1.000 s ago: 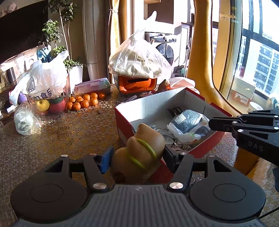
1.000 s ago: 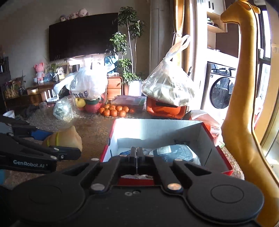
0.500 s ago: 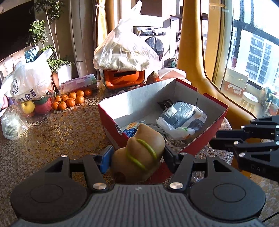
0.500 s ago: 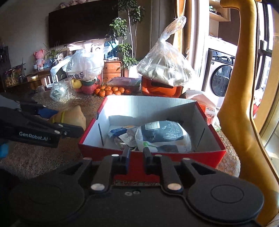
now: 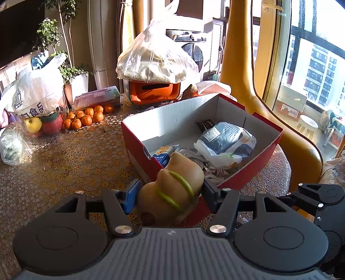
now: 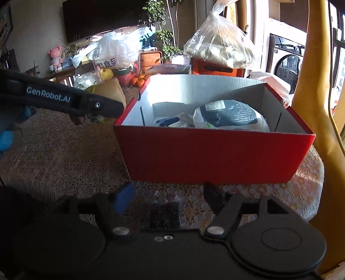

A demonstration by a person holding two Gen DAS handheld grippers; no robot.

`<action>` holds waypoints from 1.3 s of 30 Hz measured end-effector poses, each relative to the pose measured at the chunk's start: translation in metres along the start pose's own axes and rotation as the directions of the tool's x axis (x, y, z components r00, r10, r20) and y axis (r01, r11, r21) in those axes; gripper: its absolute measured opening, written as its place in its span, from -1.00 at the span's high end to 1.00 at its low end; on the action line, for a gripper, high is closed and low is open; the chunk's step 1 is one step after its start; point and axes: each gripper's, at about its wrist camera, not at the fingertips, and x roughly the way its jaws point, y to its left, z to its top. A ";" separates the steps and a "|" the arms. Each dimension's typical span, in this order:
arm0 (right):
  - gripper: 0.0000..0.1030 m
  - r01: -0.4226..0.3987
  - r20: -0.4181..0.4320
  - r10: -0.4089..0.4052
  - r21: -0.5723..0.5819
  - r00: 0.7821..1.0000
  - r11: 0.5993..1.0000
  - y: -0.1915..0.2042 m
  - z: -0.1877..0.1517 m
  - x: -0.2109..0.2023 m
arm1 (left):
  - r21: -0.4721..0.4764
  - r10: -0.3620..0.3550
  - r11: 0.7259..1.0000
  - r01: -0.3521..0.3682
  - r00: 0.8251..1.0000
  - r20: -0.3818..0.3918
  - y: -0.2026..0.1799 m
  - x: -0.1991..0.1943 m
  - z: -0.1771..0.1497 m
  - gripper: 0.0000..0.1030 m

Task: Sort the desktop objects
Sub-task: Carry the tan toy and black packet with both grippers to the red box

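Toy (image 5: 174,189) sits clenched in our left gripper (image 5: 170,193), now nosing over the red box (image 5: 254,178) corner at twelve o'clock, while our right gripper (image 6: 166,198) has sprung apart, empty, so the drop looks close.

Left wrist: looking down over the left claw (image 5: 170,191) into the red box (image 5: 138,146). Right wrist: low, close, facing the box's side wall; box shared.

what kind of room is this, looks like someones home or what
Most likely a lived-in flat's living and dining area: a table with a lace cloth carries tangerines and shopping bags, a washing machine stands behind, and a large dark TV hangs on the wall.
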 end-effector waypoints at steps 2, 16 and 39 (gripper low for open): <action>-0.40 0.002 -0.021 -0.002 -0.003 1.000 1.000 0.002 -0.005 0.007 | -0.001 0.003 1.000 -0.003 1.000 -0.001 0.001 0.000 -0.001 -0.17; 0.14 0.021 -0.092 -0.023 -0.026 0.996 0.999 0.004 -0.016 0.031 | -0.003 0.010 1.000 -0.010 1.000 -0.007 0.002 0.001 -0.003 -0.17; 0.45 0.027 0.066 -0.022 -0.081 0.998 0.996 -0.001 0.038 -0.044 | 0.012 -0.009 1.000 0.008 0.999 0.045 -0.005 -0.013 0.011 -0.17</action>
